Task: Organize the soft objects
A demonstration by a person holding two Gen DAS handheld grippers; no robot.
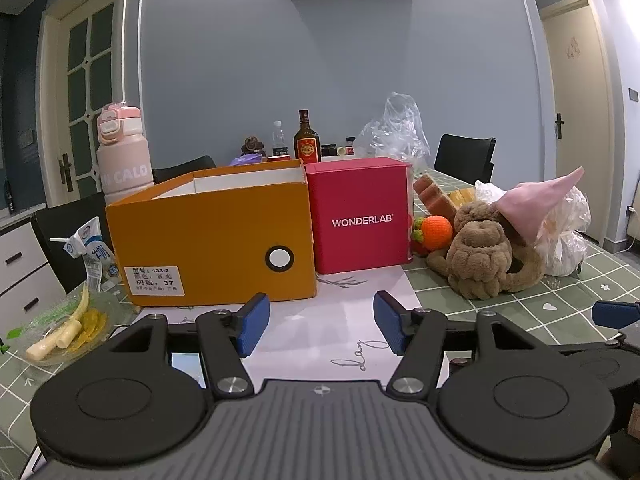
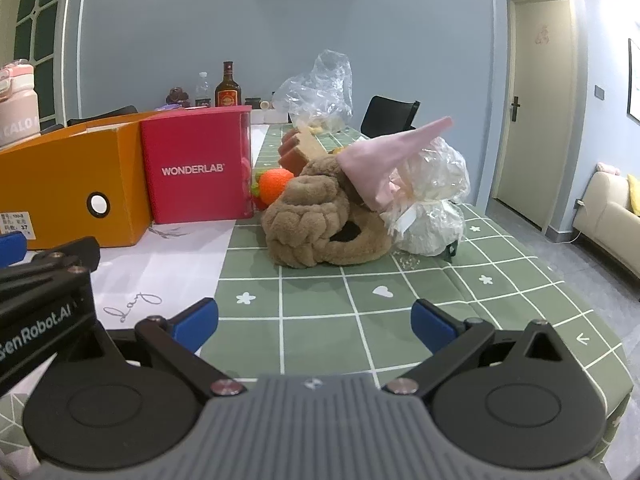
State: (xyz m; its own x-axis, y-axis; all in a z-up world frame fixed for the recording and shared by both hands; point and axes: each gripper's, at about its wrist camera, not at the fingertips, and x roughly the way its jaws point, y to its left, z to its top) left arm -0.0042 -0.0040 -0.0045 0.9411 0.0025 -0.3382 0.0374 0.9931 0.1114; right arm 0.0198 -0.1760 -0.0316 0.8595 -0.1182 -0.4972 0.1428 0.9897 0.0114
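A brown plush toy (image 1: 480,256) (image 2: 312,220) lies on the green checked tablecloth, with a pink pointed cloth (image 1: 536,204) (image 2: 384,160) draped over its back. An orange knitted ball (image 1: 438,232) (image 2: 274,184) sits behind it beside the red box. The open orange shoebox (image 1: 208,240) (image 2: 60,196) stands to the left, its inside hidden from here. My left gripper (image 1: 320,328) hovers open over the white mat, nothing between its blue pads. My right gripper (image 2: 314,324) is open above the tablecloth, short of the plush toy.
A red WONDERLAB box (image 1: 360,216) (image 2: 196,168) stands against the shoebox. A white wrapped bundle (image 2: 432,200) sits right of the plush. Bottles (image 1: 307,140), a pink flask (image 1: 122,152), a milk carton (image 1: 90,252) and a plastic bag (image 1: 396,128) are further back.
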